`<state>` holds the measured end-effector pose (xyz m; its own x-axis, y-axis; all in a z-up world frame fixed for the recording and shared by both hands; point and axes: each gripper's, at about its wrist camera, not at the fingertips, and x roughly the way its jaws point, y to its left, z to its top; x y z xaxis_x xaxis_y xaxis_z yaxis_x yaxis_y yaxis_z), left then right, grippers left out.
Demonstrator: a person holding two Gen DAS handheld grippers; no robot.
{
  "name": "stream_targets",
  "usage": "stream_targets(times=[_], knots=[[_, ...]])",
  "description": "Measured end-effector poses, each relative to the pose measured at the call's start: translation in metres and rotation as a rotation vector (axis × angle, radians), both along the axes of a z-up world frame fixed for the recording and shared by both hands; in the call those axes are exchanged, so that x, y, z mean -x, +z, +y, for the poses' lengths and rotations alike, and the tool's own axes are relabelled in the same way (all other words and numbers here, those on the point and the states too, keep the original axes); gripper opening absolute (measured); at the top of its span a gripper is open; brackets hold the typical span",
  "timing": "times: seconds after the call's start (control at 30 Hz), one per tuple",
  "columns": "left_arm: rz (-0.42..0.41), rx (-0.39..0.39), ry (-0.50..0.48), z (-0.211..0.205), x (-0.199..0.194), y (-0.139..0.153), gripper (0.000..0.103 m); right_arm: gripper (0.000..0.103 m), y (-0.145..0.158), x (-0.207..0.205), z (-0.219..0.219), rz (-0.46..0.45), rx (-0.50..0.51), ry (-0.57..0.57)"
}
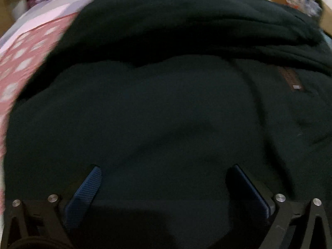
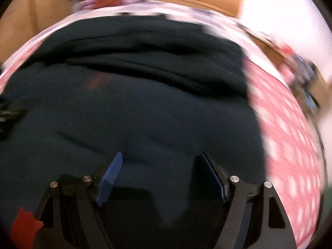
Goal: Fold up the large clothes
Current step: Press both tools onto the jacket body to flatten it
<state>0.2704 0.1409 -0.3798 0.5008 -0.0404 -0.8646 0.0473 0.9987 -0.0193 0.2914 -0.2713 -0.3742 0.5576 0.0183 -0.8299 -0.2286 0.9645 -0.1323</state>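
Although both views are blurred, they show one large dark garment (image 1: 157,103) lying spread over a bed covered by a pink sheet with white dots (image 1: 25,62), and it fills nearly the whole of each picture. On the left, the left gripper (image 1: 166,178) hangs over the near part of the cloth with its blue fingers (image 1: 87,188) spread wide and nothing between them. Across the far side of the garment a thick band of cloth lies doubled over itself, so one fold seems already made there, though the blur leaves that uncertain. A small brownish label (image 1: 290,78) sits on the upper layer toward the right of that view. Further right, the right gripper (image 2: 161,172) is likewise over the near cloth, its fingers (image 2: 110,178) apart and holding nothing, with the dotted sheet bare beyond the garment's right edge. By my reading the work is somewhere in the middle: the garment is laid out and partly doubled, yet the near half lies flat, ungrasped, and further folds remain.
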Motion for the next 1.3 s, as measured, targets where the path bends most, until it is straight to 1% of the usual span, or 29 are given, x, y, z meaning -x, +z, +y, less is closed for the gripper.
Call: stream_targets(times=[0.03,0.07,0.1,0.13,0.17,0.23,0.3,0.37,0.43,0.47,0.5,0.53,0.57,0.6,0.67,0.7,0.73,0.8,0.87,0.9,0.93,1.0,1.03,1.1,1.13,1.2,1.23,1.3], knots=[[0.001,-0.015,0.03,0.011,0.005,0.0,0.103,0.082,0.0,0.004,-0.027,0.004,0.016,-0.049],[0.005,-0.03,0.06,0.021,0.01,0.0,0.103,0.083,0.0,0.009,-0.041,0.017,0.02,-0.074],[0.016,-0.046,0.104,0.033,0.017,0.0,0.103,0.083,0.001,0.016,-0.055,0.04,-0.014,-0.075],[0.019,-0.058,0.132,0.04,0.024,0.0,0.103,0.083,0.004,0.021,-0.059,0.043,-0.01,-0.076],[0.019,-0.08,0.155,0.042,0.03,0.001,0.103,0.083,0.007,0.028,-0.057,0.034,0.012,-0.08],[0.016,-0.093,0.164,0.036,0.043,0.004,0.101,0.083,0.017,0.04,-0.044,0.002,0.04,-0.088],[0.004,-0.088,0.148,0.02,0.058,0.009,0.1,0.083,0.024,0.053,-0.028,-0.013,-0.007,-0.063],[-0.022,-0.063,0.109,-0.002,0.075,0.016,0.1,0.083,0.028,0.076,-0.001,0.002,-0.066,0.005],[-0.027,-0.024,0.06,-0.027,0.091,0.018,0.1,0.083,0.024,0.102,0.027,0.039,-0.088,0.107],[-0.02,-0.009,0.04,-0.035,0.098,0.017,0.1,0.083,0.022,0.115,0.039,0.053,-0.085,0.166],[-0.001,-0.008,0.019,-0.04,0.113,0.014,0.1,0.083,0.018,0.131,0.049,0.06,-0.072,0.233],[0.008,-0.018,0.013,-0.043,0.118,0.011,0.1,0.083,0.015,0.139,0.052,0.058,-0.052,0.273],[0.002,-0.026,0.011,-0.042,0.124,0.009,0.101,0.083,0.011,0.15,0.052,0.052,-0.029,0.302],[-0.021,-0.02,0.006,-0.038,0.132,0.009,0.101,0.083,0.01,0.164,0.044,0.02,-0.014,0.334],[-0.03,-0.027,-0.018,-0.035,0.14,0.01,0.101,0.083,0.003,0.173,0.019,0.034,0.014,0.308],[-0.021,-0.061,-0.012,-0.039,0.146,0.01,0.103,0.083,0.001,0.175,-0.003,0.042,0.011,0.27],[-0.002,-0.079,0.006,-0.036,0.149,0.008,0.103,0.083,0.001,0.177,-0.021,0.047,0.011,0.245],[0.011,-0.044,0.062,-0.02,0.16,0.007,0.103,0.083,0.003,0.19,-0.051,0.045,0.05,0.209],[0.01,-0.064,0.092,-0.01,0.172,0.008,0.103,0.083,0.005,0.201,-0.073,0.053,0.056,0.181],[0.008,-0.092,0.085,-0.009,0.18,0.008,0.103,0.083,0.006,0.206,-0.084,0.063,0.065,0.156],[0.005,-0.111,0.079,-0.008,0.185,0.008,0.103,0.083,0.004,0.201,-0.092,0.075,0.073,0.135],[0.01,-0.129,0.094,-0.002,0.196,0.008,0.103,0.083,0.004,0.209,-0.114,0.098,0.07,0.052],[0.016,-0.113,0.116,0.005,0.2,0.008,0.103,0.083,0.005,0.215,-0.124,0.103,0.081,0.0],[0.028,-0.096,0.151,0.013,0.204,0.01,0.103,0.083,0.012,0.22,-0.123,0.091,0.116,-0.054],[0.029,-0.091,0.155,0.014,0.204,0.011,0.103,0.083,0.015,0.225,-0.115,0.074,0.116,-0.056],[0.021,-0.065,0.131,0.009,0.207,0.013,0.103,0.083,0.024,0.237,-0.093,0.041,0.076,-0.026],[0.016,-0.059,0.109,0.006,0.212,0.013,0.103,0.083,0.024,0.236,-0.082,0.039,0.058,-0.007],[0.006,-0.081,0.067,0.005,0.221,0.011,0.103,0.083,0.019,0.243,-0.049,0.049,0.045,0.049]])
